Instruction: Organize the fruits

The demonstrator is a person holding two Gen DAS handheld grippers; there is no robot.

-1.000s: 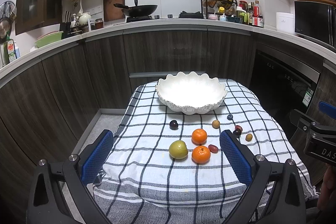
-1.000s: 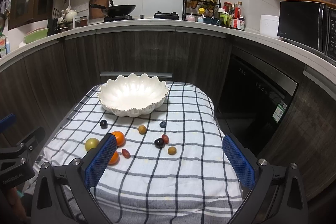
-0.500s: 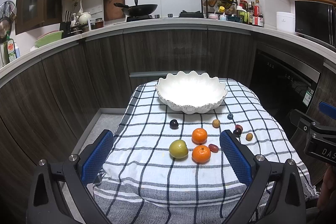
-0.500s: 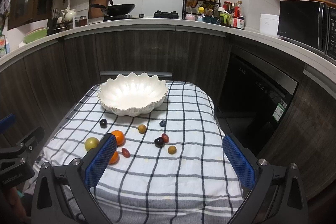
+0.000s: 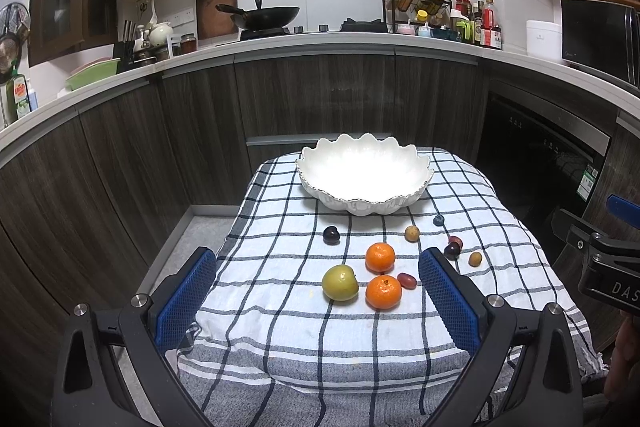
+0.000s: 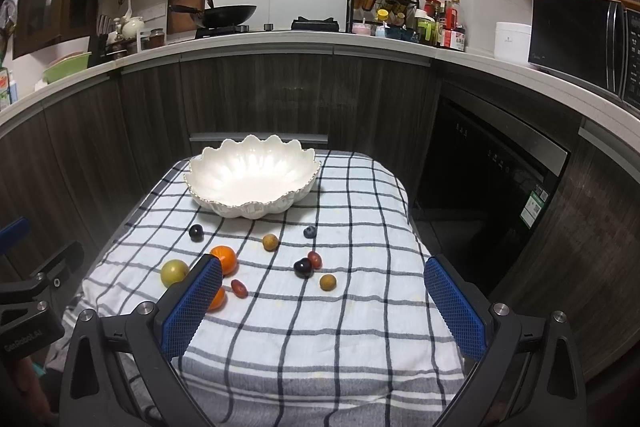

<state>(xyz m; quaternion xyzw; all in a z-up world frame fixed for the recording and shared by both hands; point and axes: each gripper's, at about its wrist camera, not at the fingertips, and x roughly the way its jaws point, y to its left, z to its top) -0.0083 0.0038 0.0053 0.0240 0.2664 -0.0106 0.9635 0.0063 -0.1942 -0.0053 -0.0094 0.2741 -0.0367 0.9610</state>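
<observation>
1. Kitchen cabinets and a counter ring a small table draped in a checked cloth [image 5: 360, 339]; an empty white scalloped bowl [image 5: 366, 175] sits at its far end.
2. All fruit lies loose on the cloth, on my side of the bowl: a green apple [image 5: 340, 282], two oranges [image 5: 383, 291] [image 5: 380, 257], a red grape [image 5: 407, 280], dark plums and small yellow-brown fruits.
3. My left gripper [image 5: 318, 297] is spread wide and holds nothing. It hovers off the near edge of the table.
4. My right gripper [image 6: 322, 301] is likewise wide apart and empty.
5. Key relation: the apple and the near orange lie straight ahead between the left pads, so I judge the left hand the nearer one for them.
6. In the right view the apple [image 6: 174, 272] sits left of the left finger [image 6: 192, 303]; the small yellow fruit [image 6: 327, 282] is ahead, between the fingers.
7. Nothing is in the bowl yet; I judge the task barely begun.
</observation>
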